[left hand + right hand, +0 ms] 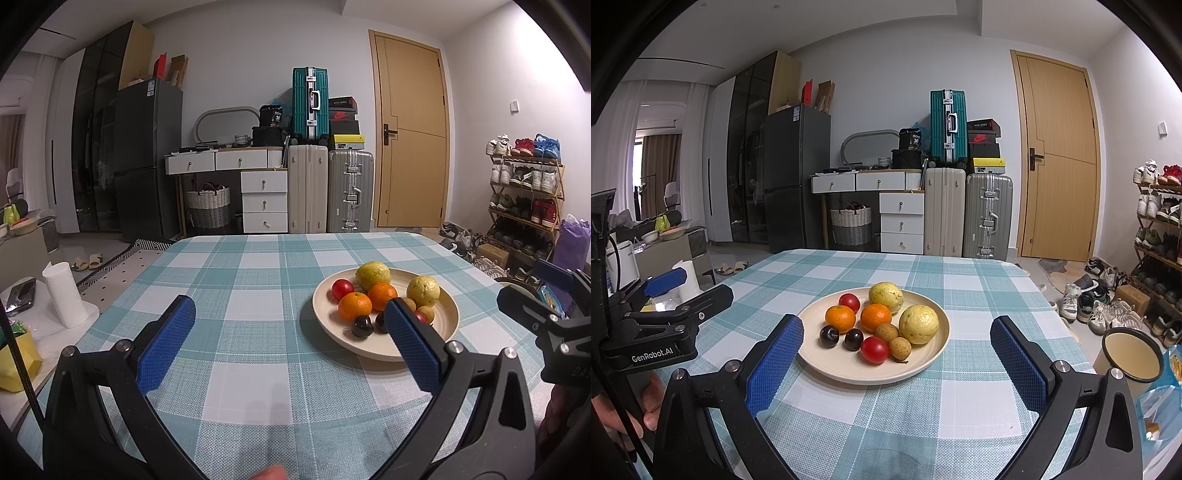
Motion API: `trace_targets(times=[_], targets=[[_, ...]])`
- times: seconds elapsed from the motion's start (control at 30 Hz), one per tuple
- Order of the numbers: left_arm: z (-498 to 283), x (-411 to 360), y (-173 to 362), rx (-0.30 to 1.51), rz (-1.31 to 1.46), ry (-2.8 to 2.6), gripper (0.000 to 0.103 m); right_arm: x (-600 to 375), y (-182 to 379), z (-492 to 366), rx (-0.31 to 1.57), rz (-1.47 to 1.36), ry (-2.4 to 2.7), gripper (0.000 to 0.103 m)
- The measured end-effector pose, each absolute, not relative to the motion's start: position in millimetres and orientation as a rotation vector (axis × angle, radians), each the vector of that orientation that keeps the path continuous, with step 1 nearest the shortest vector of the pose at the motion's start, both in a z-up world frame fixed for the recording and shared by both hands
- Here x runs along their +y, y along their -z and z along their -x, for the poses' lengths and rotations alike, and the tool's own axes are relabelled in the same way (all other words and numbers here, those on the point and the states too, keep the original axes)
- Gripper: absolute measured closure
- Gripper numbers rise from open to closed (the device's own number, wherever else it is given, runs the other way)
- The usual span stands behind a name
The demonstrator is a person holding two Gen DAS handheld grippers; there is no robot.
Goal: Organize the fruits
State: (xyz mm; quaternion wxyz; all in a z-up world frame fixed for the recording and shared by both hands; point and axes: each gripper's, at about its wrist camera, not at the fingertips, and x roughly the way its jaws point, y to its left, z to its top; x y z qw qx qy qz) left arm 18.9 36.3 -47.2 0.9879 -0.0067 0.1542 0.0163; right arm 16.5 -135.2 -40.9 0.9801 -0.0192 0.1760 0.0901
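A cream plate sits on the checked tablecloth and holds two yellow-green round fruits, two oranges, two red tomatoes, two dark cherries and two brown longans. My right gripper is open just in front of the plate, its blue pads on either side of the near rim, holding nothing. My left gripper is open and empty over bare cloth, left of the plate. Its right pad covers some small fruit in that view.
A cream enamel mug and a blue snack bag stand at the table's right edge. Off the left edge are a paper towel roll and a yellow bag. A hand grips the left tool.
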Motion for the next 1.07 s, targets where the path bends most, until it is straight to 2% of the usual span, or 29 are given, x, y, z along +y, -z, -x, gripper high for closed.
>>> trace_targets(times=[1.07], targets=[[-22.0,29.7,48.7,0.309,0.010,-0.010,0.001,-135.9,40.3,-17.0,0.355,0.037,-0.182,0.000]])
